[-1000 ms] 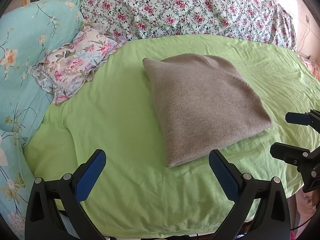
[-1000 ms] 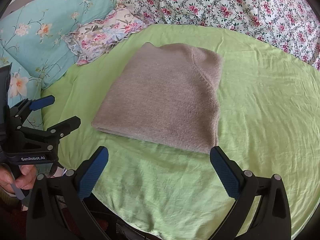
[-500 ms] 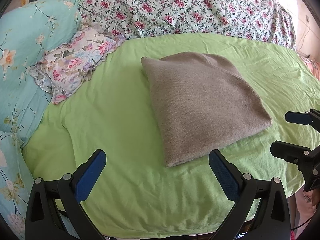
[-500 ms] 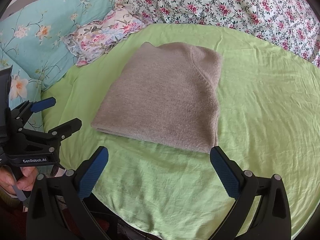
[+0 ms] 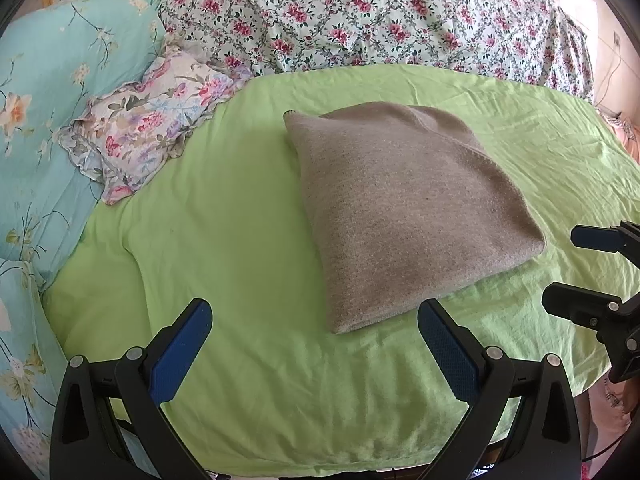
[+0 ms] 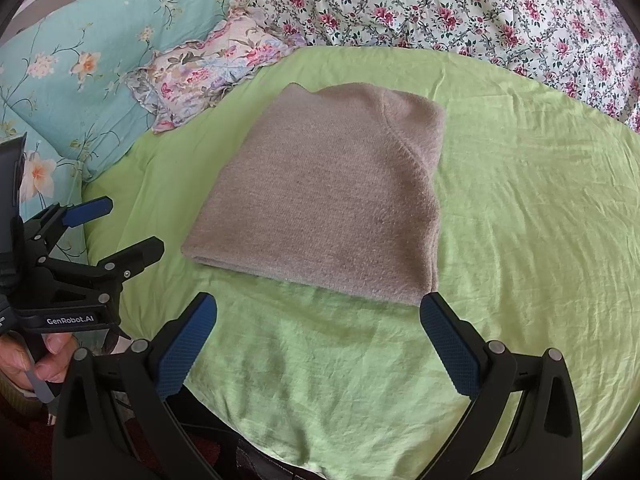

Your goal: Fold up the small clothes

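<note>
A grey-brown knitted garment (image 5: 404,212) lies folded into a neat block on the green sheet (image 5: 224,240); it also shows in the right wrist view (image 6: 332,200). My left gripper (image 5: 316,332) is open and empty, held near the sheet's front edge, just short of the garment's near corner. My right gripper (image 6: 318,328) is open and empty, held just short of the garment's near edge. Each gripper shows in the other's view, the right one (image 5: 576,272) at the right edge and the left one (image 6: 116,228) at the left edge, both open.
A small floral pillow (image 5: 144,132) and a turquoise floral quilt (image 5: 52,92) lie to the left. A pink-flowered cover (image 5: 380,16) runs along the back. The sheet's front edge (image 5: 320,456) drops off close to the grippers.
Almost nothing. Both grippers stay open and drift very slightly; the garment lies unmoved.
</note>
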The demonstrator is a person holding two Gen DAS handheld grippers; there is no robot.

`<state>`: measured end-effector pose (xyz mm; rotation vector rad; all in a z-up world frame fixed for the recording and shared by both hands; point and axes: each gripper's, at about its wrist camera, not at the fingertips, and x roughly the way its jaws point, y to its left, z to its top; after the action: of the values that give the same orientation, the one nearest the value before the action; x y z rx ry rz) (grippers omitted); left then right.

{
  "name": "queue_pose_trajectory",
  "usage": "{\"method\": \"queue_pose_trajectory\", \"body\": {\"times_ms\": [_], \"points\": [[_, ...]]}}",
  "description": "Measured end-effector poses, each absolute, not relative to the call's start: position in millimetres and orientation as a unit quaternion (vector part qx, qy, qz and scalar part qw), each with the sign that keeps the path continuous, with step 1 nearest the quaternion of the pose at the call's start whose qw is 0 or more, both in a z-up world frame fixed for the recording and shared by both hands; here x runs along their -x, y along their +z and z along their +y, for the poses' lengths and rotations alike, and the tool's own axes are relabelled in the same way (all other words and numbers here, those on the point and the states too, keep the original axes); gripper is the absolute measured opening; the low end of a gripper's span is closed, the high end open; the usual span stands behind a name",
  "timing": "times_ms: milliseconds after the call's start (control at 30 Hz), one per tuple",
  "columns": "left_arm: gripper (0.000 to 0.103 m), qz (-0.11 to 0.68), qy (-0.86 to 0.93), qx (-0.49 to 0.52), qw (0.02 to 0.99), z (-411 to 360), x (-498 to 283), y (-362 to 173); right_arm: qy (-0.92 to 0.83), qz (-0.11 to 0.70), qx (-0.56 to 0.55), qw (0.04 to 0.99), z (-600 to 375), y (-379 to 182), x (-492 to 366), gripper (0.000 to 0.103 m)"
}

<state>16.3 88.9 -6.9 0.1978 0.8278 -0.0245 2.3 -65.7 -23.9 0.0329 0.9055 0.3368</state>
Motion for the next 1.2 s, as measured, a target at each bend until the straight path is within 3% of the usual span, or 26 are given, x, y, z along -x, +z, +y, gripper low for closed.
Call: {"method": "queue_pose_trajectory", "body": {"times_ms": [1200], "points": [[0.103, 0.4, -0.017, -0.096, 0.911, 83.6, -16.9, -6.7, 0.158, 0.43, -0.023, 0.888, -65.1, -21.2, -2.3, 0.102]]}}
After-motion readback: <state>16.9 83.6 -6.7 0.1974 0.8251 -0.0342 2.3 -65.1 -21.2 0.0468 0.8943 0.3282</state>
